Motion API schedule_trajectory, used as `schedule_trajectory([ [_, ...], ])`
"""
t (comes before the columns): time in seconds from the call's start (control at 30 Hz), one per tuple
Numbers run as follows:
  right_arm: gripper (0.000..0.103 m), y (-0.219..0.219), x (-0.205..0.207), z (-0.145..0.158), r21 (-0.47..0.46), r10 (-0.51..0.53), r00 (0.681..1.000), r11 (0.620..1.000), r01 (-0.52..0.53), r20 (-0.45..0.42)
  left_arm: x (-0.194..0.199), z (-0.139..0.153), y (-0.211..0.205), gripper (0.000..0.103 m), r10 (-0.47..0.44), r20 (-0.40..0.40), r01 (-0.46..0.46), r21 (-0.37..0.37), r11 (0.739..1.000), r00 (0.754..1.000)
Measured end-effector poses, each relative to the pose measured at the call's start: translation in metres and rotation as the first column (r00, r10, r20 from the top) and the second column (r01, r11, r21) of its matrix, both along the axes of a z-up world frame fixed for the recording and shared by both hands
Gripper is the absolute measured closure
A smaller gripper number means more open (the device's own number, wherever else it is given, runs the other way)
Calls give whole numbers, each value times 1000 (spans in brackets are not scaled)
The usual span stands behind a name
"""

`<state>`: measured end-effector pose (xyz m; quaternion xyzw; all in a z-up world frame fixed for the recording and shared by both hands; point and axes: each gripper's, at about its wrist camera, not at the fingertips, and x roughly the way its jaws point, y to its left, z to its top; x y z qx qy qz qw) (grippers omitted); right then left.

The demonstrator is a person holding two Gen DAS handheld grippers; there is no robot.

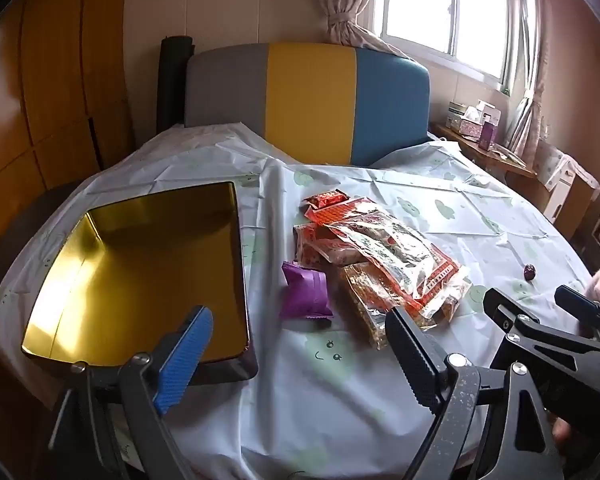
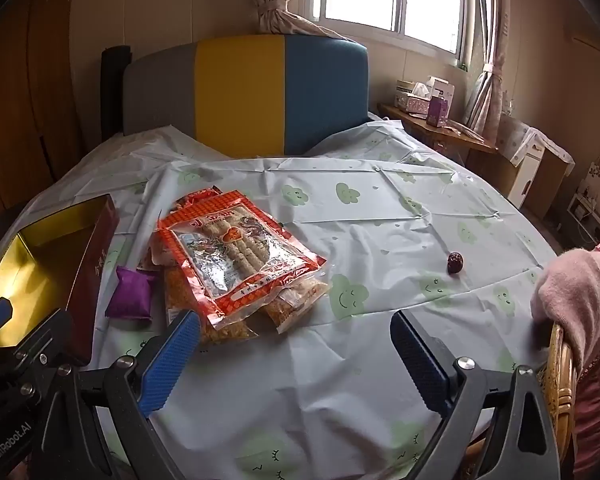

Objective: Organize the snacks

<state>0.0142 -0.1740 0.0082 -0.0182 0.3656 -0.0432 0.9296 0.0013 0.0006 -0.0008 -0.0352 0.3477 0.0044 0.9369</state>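
A pile of orange-red snack bags (image 1: 384,256) lies mid-table; it also shows in the right wrist view (image 2: 236,264). A purple packet (image 1: 306,294) (image 2: 132,294) lies beside it. A small red packet (image 1: 326,199) sits behind the pile. A dark red date (image 1: 529,271) (image 2: 455,261) lies alone at the right. An open tin with a gold inside (image 1: 140,264) (image 2: 40,256) stands at the left. My left gripper (image 1: 300,354) is open and empty, near the tin's front. My right gripper (image 2: 296,356) is open and empty, in front of the pile.
The round table has a pale cloth with green cloud faces (image 2: 380,220). A grey, yellow and blue headboard (image 1: 308,100) stands behind it. A wooden shelf with boxes (image 2: 432,112) is at the back right. A pink-sleeved arm and wicker chair (image 2: 572,300) are at the right edge.
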Motion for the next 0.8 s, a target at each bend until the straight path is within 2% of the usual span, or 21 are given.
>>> schedule_trajectory([
  [0.17, 5, 1, 2, -1, 6, 14, 1000, 1000, -14, -1, 5, -3, 6, 14, -1, -24, 0, -20, 1000, 1000],
  [0.33, 5, 1, 3, 0, -4, 24, 1000, 1000, -24, -1, 2, -8, -2, 14, -5, -14, 5, 10, 1000, 1000],
  [0.8, 5, 1, 8, 4, -12, 58, 998, 998, -58, 13, 5, -8, -1, 14, 0, -20, 1, 21, 1000, 1000],
])
